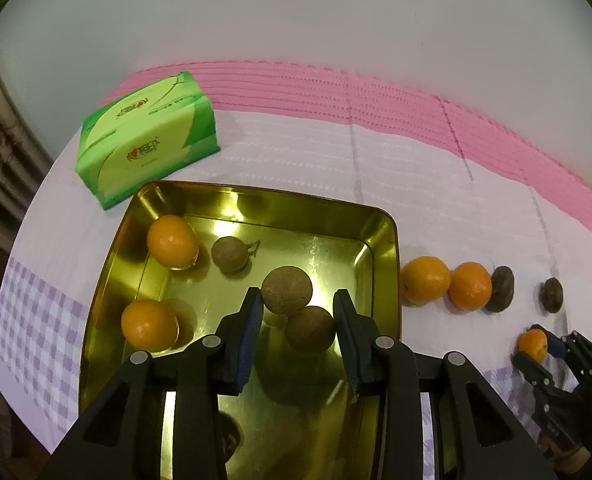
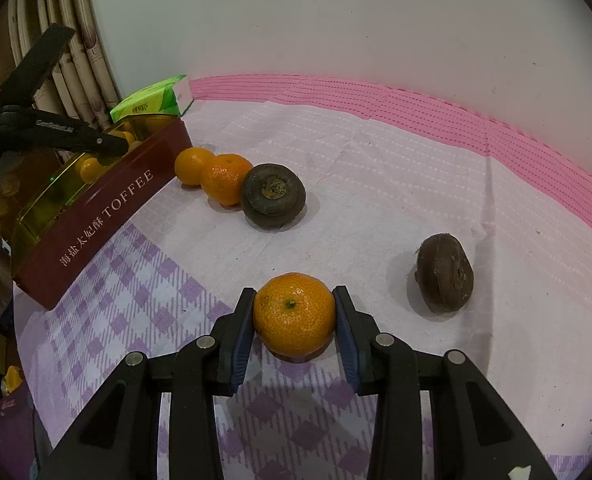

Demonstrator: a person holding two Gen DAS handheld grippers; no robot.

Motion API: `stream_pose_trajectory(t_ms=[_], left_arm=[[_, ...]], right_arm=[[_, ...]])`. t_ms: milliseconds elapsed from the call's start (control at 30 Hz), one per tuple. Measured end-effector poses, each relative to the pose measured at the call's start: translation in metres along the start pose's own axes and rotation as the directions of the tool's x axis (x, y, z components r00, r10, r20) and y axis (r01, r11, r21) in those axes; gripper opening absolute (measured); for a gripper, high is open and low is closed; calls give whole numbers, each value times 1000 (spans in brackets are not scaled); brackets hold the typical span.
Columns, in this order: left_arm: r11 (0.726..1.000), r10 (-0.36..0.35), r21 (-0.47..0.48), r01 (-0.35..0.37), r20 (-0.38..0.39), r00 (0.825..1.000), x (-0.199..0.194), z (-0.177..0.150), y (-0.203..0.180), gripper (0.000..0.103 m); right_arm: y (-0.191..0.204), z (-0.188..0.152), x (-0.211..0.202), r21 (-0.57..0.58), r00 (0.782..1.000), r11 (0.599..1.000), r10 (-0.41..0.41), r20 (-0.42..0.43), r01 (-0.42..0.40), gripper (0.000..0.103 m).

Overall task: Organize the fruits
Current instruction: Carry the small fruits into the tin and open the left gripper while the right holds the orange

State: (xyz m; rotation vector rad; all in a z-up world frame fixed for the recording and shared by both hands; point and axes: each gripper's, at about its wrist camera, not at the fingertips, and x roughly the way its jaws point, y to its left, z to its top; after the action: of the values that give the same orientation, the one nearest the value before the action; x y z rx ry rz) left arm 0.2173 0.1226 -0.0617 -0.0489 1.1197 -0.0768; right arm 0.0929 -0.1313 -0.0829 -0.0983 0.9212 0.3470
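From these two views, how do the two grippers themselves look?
Both look alike. The left tongs and the right tongs have black angular plastic arms with triangular cut-outs, round silver pins at the joints, and blue ribbed pads on the inner faces of the fingers. No cables or sleeves show.

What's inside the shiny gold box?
Inside the gold box are two oranges and three brown round fruits. The left gripper hangs open above them and covers the near part of the box.
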Motion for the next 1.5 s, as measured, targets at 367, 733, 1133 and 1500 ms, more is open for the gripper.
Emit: stream_pose_trajectory(t_ms=[367,733,1133,1500], left_arm=[[999,39,39,-38,-13,999,16,8,-9,37],[996,71,59,-71,-7,997,24,10,-14,38],[995,79,59,-78,-6,997,27,11,-13,39],[995,83,52,-83,11,997,24,10,-12,55]], right_arm=[[0,0,0,0,1000,1000,0,0,0,36],[0,0,1,0,1000,1000,0,0,0,36],[0,0,1,-1,1000,1000,-1,0,1,36],[1,0,1,-2,1000,1000,-2,0,2,36]])
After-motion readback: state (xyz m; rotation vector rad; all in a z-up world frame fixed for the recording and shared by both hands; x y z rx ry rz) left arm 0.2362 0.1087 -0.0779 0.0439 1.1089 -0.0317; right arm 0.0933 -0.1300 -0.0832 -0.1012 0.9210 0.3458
